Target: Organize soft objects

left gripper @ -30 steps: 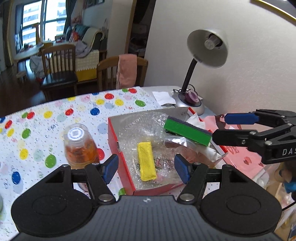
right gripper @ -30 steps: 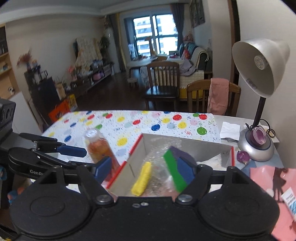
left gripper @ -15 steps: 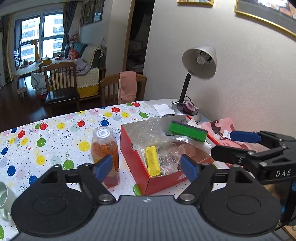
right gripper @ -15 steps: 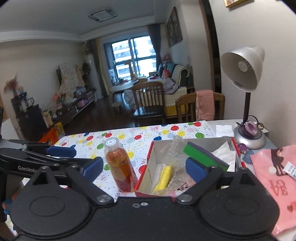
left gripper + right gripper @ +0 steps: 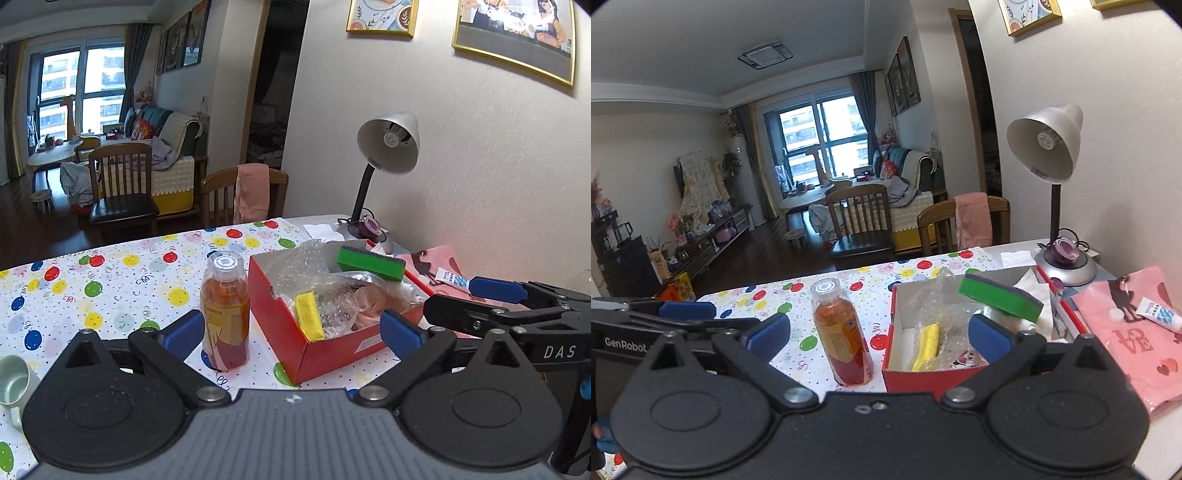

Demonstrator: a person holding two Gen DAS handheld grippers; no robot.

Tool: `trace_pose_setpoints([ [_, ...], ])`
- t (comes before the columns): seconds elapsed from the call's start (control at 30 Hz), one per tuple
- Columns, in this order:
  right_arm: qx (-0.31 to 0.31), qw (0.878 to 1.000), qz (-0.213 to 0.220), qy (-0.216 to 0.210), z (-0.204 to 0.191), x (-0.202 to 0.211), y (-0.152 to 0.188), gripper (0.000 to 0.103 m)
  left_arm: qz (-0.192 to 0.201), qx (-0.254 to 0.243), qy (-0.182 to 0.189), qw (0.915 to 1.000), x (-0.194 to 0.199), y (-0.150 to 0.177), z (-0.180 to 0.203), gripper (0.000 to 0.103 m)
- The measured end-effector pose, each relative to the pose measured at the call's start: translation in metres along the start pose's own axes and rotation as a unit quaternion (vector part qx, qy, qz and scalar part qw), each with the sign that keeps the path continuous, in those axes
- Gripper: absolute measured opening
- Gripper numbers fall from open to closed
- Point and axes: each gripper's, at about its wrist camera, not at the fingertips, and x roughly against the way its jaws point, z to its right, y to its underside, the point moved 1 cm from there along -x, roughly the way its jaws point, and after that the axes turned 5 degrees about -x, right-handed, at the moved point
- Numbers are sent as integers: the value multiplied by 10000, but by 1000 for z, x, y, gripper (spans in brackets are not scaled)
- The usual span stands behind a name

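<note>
Farther from red box (image 5: 325,347) now.

Bottle (image 5: 225,306) stands just left of box (image 5: 291,343) holding sponges.

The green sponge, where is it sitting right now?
In both views the green sponge rests tilted on the far right of the red box, near the lamp.
</note>
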Motion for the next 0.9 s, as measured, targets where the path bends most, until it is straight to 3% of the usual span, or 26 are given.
trace_pose_setpoints([
  [0.43,13,9996,107,276,-14,11,13,103,222,-212,-56,9995,24,12,-1,102],
  [0.9,-5,9996,108,275,-22,16,19,103,272,-264,-120,9992,34,17,-1,102],
])
